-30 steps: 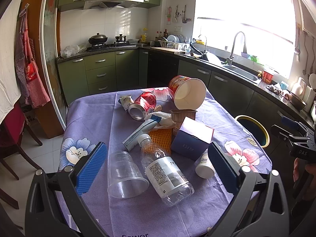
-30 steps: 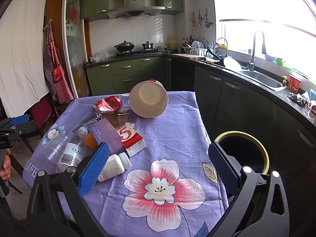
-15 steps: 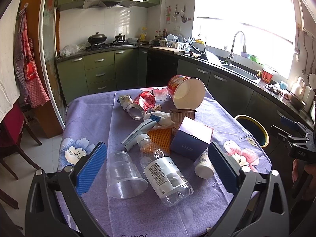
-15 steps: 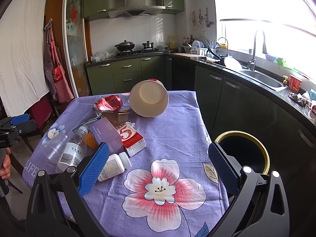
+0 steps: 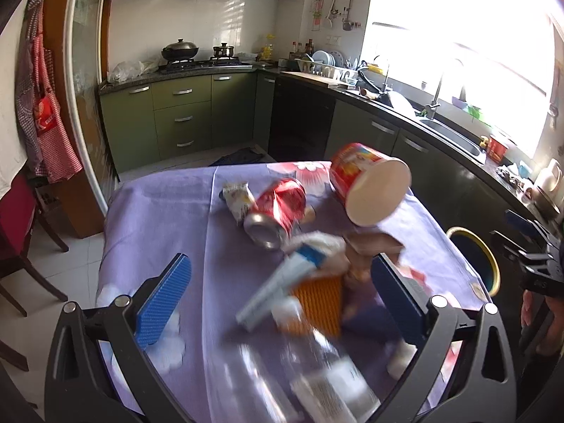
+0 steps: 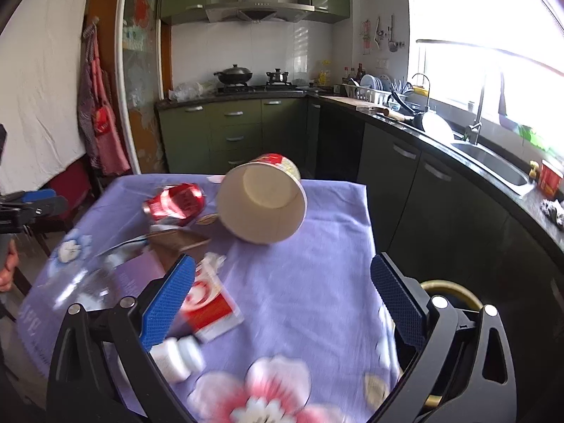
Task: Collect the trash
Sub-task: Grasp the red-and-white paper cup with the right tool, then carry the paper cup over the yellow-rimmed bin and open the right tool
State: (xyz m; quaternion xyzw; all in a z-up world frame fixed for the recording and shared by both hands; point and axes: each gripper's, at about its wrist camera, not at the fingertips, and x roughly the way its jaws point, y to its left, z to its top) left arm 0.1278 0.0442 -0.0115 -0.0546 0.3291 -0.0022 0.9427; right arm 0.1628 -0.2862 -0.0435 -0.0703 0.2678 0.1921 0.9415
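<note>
Trash lies on a purple flowered tablecloth [image 5: 158, 211]: a crushed red can [image 5: 278, 208], a tipped paper noodle tub [image 5: 373, 187], a toothpaste tube [image 5: 278, 282], an orange mesh piece [image 5: 317, 299] and a clear plastic bottle [image 5: 328, 384]. My left gripper [image 5: 282, 299] is open and empty above the tube and bottle. My right gripper [image 6: 282, 303] is open and empty over the cloth, near a red-and-white carton [image 6: 208, 299], a white pill bottle [image 6: 176, 356] and a purple box [image 6: 130, 282]. The tub [image 6: 262, 204] and can [image 6: 174, 204] lie beyond it.
A yellow-rimmed bin stands beside the table's right edge, seen in the left wrist view [image 5: 476, 261] and behind my right finger in the right wrist view [image 6: 447, 292]. Green cabinets [image 5: 183, 120] and a dark counter with sink [image 6: 493, 165] surround the table. A chair [image 5: 14, 232] stands at left.
Both grippers have moved forward and lower over the table; the views are motion-blurred. The trash has not moved and both grippers stay open.
</note>
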